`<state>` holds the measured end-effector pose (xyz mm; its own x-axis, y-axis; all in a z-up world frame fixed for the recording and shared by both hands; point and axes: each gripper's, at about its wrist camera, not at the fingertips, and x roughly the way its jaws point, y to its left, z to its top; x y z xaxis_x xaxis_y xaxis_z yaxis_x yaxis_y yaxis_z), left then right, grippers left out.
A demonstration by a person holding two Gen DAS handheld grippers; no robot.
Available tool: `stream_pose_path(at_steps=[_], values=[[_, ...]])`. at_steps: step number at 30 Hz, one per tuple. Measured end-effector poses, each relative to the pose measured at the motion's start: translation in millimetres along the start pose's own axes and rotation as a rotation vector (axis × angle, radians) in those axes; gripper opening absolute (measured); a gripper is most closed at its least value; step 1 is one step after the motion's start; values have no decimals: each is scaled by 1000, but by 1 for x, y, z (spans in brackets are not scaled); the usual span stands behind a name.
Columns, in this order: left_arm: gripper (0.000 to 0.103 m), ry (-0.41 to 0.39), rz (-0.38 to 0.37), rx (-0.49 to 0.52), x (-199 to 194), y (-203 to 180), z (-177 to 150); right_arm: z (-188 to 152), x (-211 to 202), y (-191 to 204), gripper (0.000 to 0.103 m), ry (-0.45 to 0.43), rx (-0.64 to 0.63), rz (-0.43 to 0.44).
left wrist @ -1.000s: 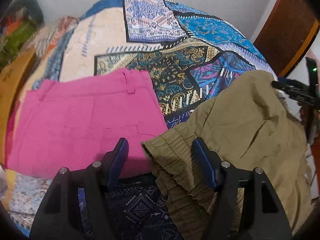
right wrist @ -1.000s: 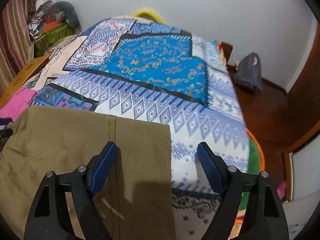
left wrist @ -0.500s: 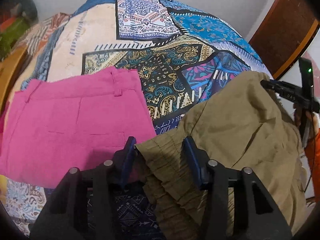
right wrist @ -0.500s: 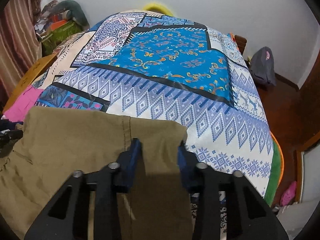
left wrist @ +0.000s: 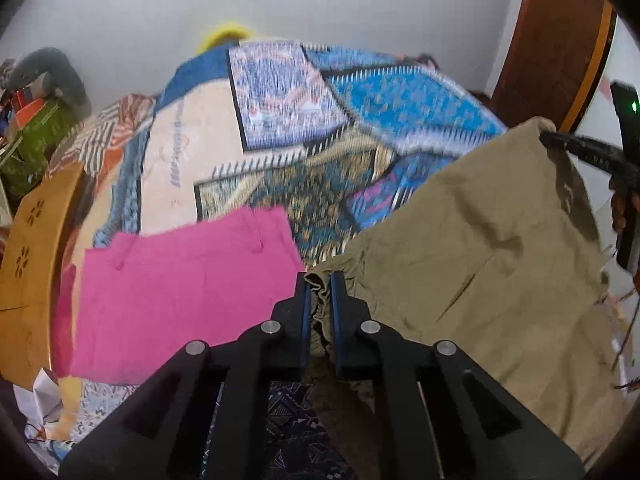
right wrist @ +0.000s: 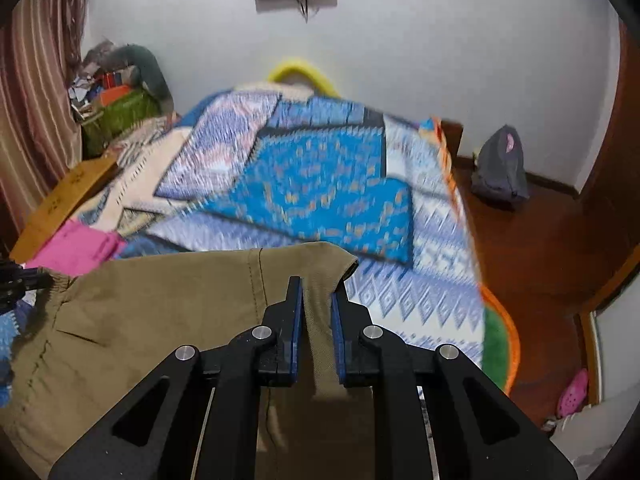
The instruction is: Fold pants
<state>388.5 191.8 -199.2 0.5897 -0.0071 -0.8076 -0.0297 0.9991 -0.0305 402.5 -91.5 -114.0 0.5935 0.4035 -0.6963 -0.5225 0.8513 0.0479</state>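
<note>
Olive-khaki pants [left wrist: 488,248] hang lifted above the patterned bedspread [left wrist: 280,120], stretched between my two grippers. My left gripper [left wrist: 319,284] is shut on the gathered elastic waistband corner. My right gripper [right wrist: 317,296] is shut on the hem end of the pants [right wrist: 168,320]. The right gripper also shows at the far right of the left wrist view [left wrist: 580,152], pinching the cloth's far corner. The left gripper shows at the left edge of the right wrist view [right wrist: 24,280].
Folded pink pants [left wrist: 180,288] lie flat on the bed to the left. A wooden bed frame [left wrist: 36,240] runs along the left. Clutter and a green box [right wrist: 120,116] sit at the back left. A grey bag [right wrist: 500,168] stands on the floor at right.
Both grippers closed on the khaki pants, left on the waistband and right on the hem. Both then rose, lifting the pants off the bed.
</note>
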Motion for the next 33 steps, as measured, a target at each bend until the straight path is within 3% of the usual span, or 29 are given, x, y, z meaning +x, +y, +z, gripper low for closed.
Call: stream_pose_path(at_steps=[6, 13, 22, 33], values=[[7, -90, 9, 29, -42, -9, 24, 22, -40, 4, 11, -89, 11, -13], [7, -155, -8, 65, -97, -27, 26, 15, -98, 8, 11, -152, 43, 20], [7, -201, -56, 84, -165, -52, -5, -23, -168, 17, 11, -194, 79, 40], [7, -242, -81, 132, -229, -84, -61, -69, -225, 28, 11, -223, 116, 54]])
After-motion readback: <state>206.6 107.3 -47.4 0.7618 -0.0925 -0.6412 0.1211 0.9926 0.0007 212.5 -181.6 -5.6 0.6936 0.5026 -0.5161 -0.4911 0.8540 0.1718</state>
